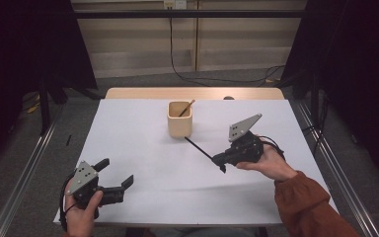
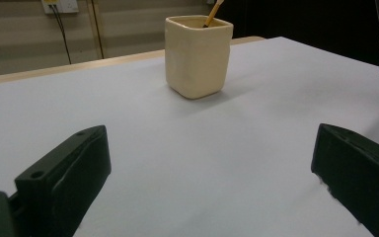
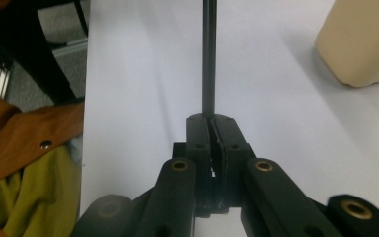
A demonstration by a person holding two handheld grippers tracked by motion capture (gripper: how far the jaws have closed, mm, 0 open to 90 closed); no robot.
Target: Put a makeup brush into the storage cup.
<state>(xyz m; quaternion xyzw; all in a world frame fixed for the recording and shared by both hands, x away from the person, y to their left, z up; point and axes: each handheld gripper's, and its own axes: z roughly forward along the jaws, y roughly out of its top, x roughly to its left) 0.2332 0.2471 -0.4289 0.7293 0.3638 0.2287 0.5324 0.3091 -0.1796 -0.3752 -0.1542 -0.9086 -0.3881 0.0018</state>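
A cream square cup (image 1: 179, 119) stands on the white table top, a little behind its middle, with a thin wooden stick (image 1: 187, 107) leaning inside. My right gripper (image 1: 218, 160) is to the cup's front right, shut on a thin black rod (image 1: 197, 146) whose far end points toward the cup's base. In the right gripper view the pads (image 3: 200, 133) pinch the rod (image 3: 208, 54), and the cup (image 3: 362, 44) sits at the upper right. My left gripper (image 1: 114, 173) rests near the front left corner, open with nothing in it. Its jaws frame the cup (image 2: 197, 54) and stick (image 2: 213, 12) in the left gripper view.
The white sheet (image 1: 143, 148) covers a wooden table whose bare strip (image 1: 192, 93) shows at the back. An orange sleeve (image 1: 306, 202) comes in at the front right. Metal rails and grey floor run along both sides of the table.
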